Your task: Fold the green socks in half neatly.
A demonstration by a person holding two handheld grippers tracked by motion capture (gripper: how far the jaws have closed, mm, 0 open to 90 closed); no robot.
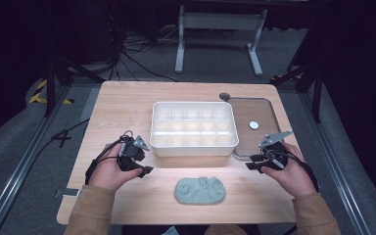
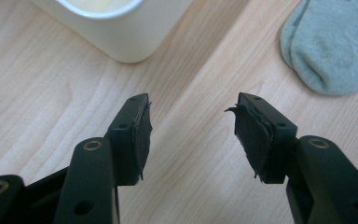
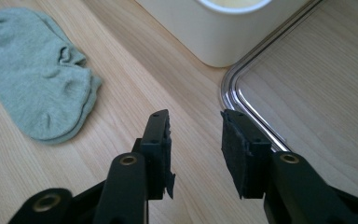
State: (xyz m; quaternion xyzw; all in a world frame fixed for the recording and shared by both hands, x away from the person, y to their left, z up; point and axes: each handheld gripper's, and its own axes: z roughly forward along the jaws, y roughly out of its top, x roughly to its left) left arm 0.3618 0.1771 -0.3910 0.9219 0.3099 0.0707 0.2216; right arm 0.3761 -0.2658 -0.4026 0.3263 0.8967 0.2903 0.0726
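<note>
So there's one pair of green socks [image 1: 199, 190], stacked flat near the front edge of the table [image 1: 127, 105], long axis running left-right, between the two grippers. One white bin [image 1: 194, 128] with fifteen compartments, all empty. One clear lid [image 1: 264, 108] beside it. Left gripper [image 2: 189, 123] and right gripper [image 3: 196, 135] both hang open with nothing between the jaws.

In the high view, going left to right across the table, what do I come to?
Left gripper → green-grey socks → right gripper. Farther back on the table, the white divided box comes before the clear lid lying beside it.
</note>
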